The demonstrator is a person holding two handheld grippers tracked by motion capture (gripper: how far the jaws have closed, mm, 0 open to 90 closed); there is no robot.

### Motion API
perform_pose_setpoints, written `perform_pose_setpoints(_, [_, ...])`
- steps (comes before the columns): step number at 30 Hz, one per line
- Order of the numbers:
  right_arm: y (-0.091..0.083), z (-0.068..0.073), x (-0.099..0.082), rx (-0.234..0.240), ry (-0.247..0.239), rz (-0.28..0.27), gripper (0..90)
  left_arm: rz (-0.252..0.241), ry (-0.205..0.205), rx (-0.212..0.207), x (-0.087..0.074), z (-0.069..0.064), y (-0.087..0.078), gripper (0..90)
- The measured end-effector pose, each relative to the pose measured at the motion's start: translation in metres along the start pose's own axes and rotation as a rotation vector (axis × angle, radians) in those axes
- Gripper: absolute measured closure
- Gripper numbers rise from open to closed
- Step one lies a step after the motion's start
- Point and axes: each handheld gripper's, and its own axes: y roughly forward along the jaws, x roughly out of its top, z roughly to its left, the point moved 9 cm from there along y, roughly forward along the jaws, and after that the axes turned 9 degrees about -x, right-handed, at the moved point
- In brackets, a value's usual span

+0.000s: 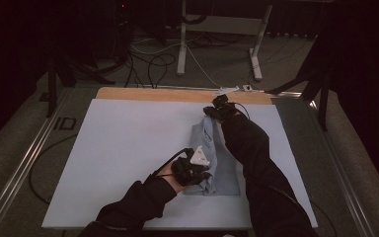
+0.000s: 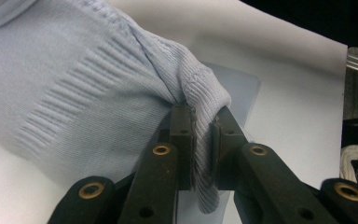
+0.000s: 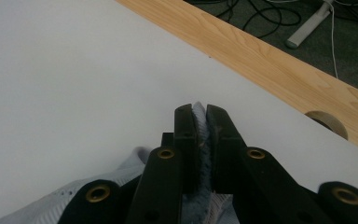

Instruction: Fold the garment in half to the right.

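A pale blue knitted garment [image 1: 216, 163] lies folded in a long narrow strip on the white table cover [image 1: 128, 148], right of centre. My left gripper [image 1: 200, 174] is at the strip's near end, shut on a ribbed edge of the garment [image 2: 203, 100] that bunches between the jaws. My right gripper [image 1: 216, 114] is at the far end, reaching over the strip. In the right gripper view the jaws [image 3: 200, 140] pinch a thin fold of the blue knit [image 3: 199, 116], with more fabric [image 3: 74, 200] hanging below.
The bare wooden table edge [image 1: 177, 94] runs along the far side, with a round hole [image 3: 328, 122] in it. Cables and a white stand's legs [image 1: 254, 54] lie on the floor beyond. Metal rails [image 1: 24, 163] flank the table.
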Motion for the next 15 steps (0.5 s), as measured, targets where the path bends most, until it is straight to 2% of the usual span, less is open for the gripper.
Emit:
perform_pose_setpoints(4, [0.003, -0.008, -0.005, -0.001, 0.024, -0.004, 84.2, 0.015, 0.014, -0.003, 0.003, -0.002, 0.011, 83.1])
perform_pose_setpoints(12, [0.007, -0.015, -0.017, 0.017, 0.039, 0.006, 83.8, 0.049, 0.001, -0.014, 0.004, -0.002, 0.034, 82.9])
perform_pose_setpoints(15, [0.009, -0.015, -0.016, 0.029, 0.038, 0.004, 83.7, 0.056, 0.006, 0.002, 0.005, -0.003, 0.040, 82.8])
